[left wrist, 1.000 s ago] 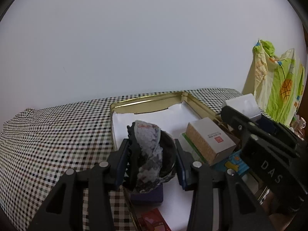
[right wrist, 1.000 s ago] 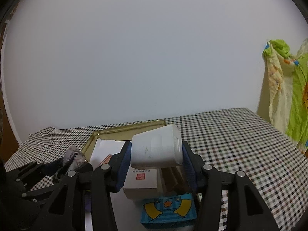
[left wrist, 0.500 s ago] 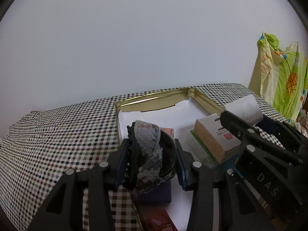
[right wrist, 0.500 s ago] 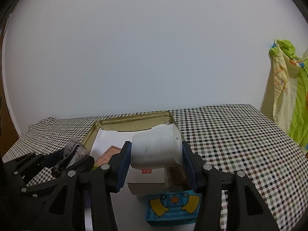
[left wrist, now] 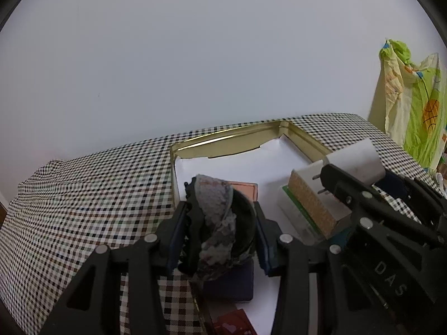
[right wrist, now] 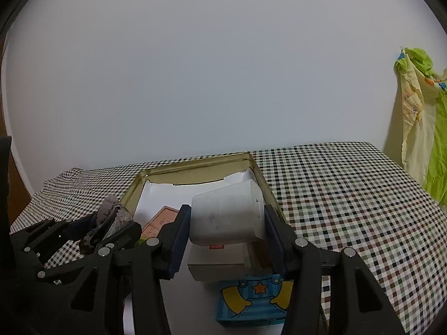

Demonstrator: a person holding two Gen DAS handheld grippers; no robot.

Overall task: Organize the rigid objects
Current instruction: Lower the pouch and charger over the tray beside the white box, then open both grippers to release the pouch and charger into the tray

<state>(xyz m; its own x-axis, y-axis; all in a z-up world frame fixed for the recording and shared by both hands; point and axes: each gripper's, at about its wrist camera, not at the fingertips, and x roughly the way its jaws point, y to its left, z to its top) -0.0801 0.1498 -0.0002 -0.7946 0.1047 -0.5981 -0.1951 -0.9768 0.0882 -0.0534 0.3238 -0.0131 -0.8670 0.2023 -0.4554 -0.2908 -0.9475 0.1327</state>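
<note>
A gold metal tin (left wrist: 223, 139) lined with white paper sits on the checkered table; it also shows in the right wrist view (right wrist: 195, 166). My left gripper (left wrist: 219, 230) is shut on a dark grey shell-like object (left wrist: 216, 217), held above the tin's near left part. My right gripper (right wrist: 226, 237) is shut on a white plug adapter (right wrist: 227, 219), held above a white box (right wrist: 218, 262) inside the tin. That adapter (left wrist: 354, 159) and the box (left wrist: 315, 203) also show in the left wrist view.
Inside the tin lie a pink flat box (left wrist: 243, 189), a dark blue box (left wrist: 232, 282), a red item (left wrist: 234, 321) and a blue cartoon box (right wrist: 254, 301). A green and yellow cloth (right wrist: 419, 117) hangs at the right. The checkered tablecloth (right wrist: 349, 195) spreads around the tin.
Both grippers have pulled back and risen a little, still holding their objects. More of the tin's inside shows, with the pink flat box now in view.
</note>
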